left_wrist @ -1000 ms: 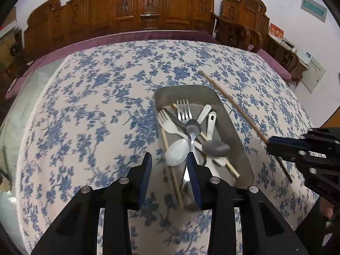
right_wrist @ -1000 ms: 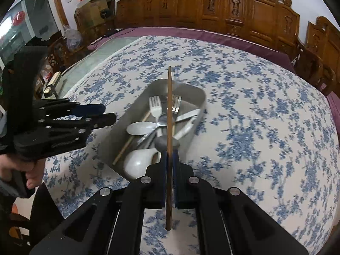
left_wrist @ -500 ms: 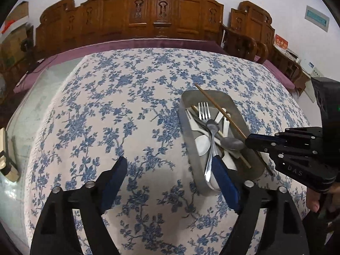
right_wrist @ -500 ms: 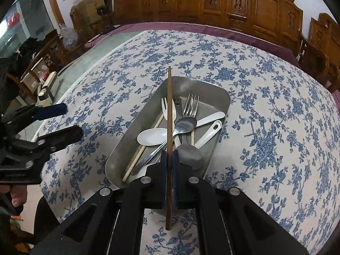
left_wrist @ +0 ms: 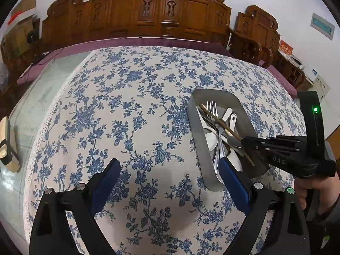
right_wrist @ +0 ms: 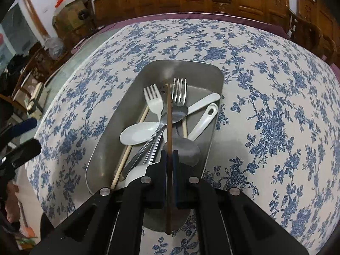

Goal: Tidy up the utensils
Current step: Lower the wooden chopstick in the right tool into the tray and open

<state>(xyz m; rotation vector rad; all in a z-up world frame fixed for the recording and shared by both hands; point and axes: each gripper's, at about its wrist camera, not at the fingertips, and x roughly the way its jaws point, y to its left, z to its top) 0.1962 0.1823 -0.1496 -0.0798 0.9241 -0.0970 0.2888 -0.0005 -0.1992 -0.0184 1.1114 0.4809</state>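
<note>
A metal tray on the floral tablecloth holds forks, spoons and a pale chopstick. My right gripper is shut on a dark brown chopstick and holds it low over the tray, its tip reaching the far end near the fork heads. My left gripper is open wide and empty above the cloth, its right finger beside the tray's near left corner.
The blue floral tablecloth covers a large table with a glass edge on the left. Carved wooden chairs stand behind it. A small wooden block lies at the left edge.
My right gripper has brought the dark chopstick from beside the tray to low over it. My left gripper has opened wide and drawn back to the left of the tray.
</note>
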